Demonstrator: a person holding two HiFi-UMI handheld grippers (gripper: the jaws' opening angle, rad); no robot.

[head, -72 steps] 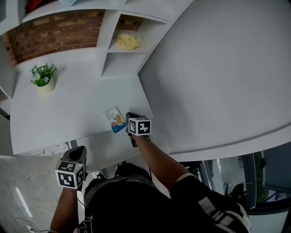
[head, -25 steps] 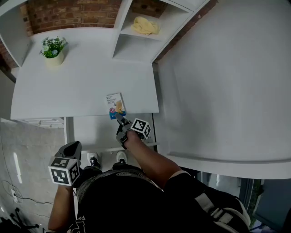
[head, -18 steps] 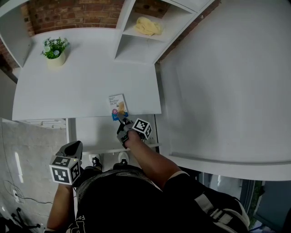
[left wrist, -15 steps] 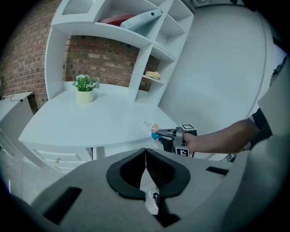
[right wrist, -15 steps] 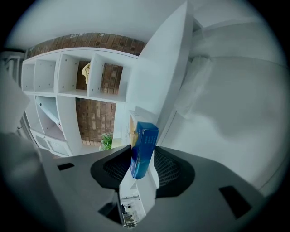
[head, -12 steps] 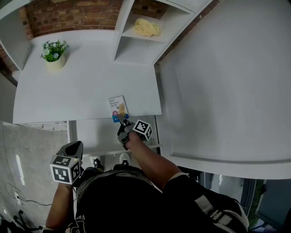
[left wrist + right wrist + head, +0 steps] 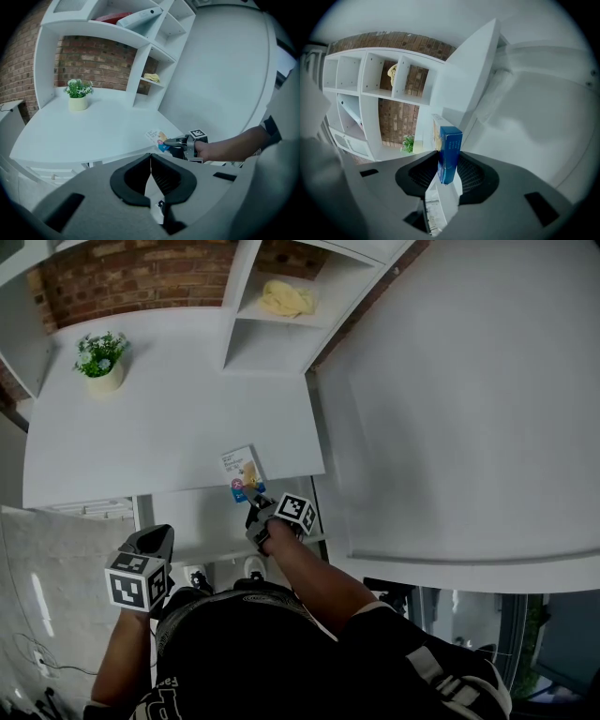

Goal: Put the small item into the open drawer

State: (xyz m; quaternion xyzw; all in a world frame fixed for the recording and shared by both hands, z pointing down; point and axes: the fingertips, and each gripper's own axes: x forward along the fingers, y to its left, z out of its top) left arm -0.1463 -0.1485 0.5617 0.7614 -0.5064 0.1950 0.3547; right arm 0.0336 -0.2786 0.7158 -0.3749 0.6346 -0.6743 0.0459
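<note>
Since the earlier frames the right gripper (image 7: 253, 499) has come round to the near end of the small box (image 7: 242, 468), which lies flat at the near edge of the desk (image 7: 169, 418), just beyond what looks to be the open drawer (image 7: 192, 519). Its jaws are closing on the box's blue end, pads seemingly touching both sides, an end-on hold suited to drawing it back over the drawer. Left gripper (image 7: 155, 540) hangs low at the near left, jaws together and empty, clear of the work.
</note>
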